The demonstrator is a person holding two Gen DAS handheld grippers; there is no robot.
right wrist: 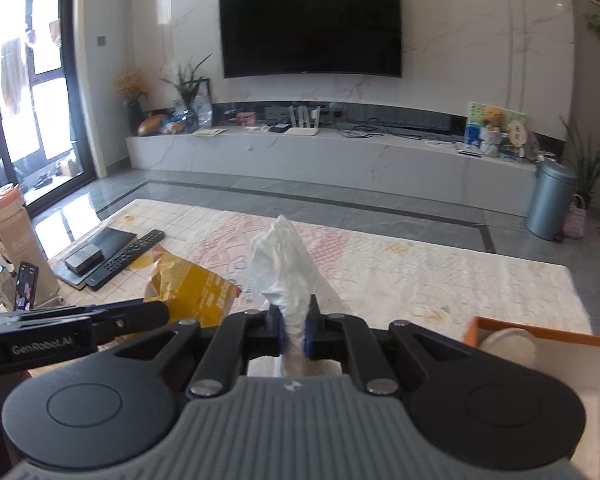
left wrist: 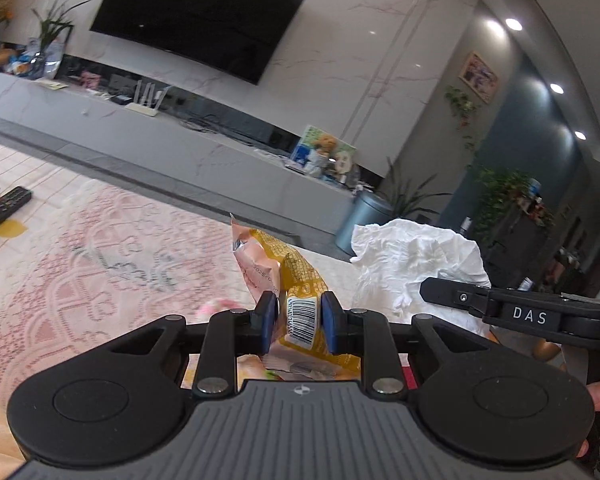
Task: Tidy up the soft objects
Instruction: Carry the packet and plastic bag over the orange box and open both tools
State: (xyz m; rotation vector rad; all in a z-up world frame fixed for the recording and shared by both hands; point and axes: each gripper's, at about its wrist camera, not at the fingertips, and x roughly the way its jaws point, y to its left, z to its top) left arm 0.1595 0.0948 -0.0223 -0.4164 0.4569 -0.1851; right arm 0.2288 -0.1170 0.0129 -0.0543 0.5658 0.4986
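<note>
Yellow snack packet (left wrist: 300, 280) clamped in left tool (left wrist: 299, 320); white, probably tissue (right wrist: 284, 264), pinched in right tool (right wrist: 294, 334)

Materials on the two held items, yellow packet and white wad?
Yellow packet: looks like thin glossy plastic film; sharp creases, printed barcode. White wad: likely tissue paper, matte; soft irregular crumples, fuzzy torn edges. Thin plastic can't be ruled out.

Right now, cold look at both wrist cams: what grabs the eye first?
The two grips: the left gripper is clamped on a crumpled yellow snack packet, and the right gripper is pinching a white crumpled tissue that stands up between its fingers. Both are held above the pink patterned table cover. Behind them, a large dark TV fills the marble wall.
</note>
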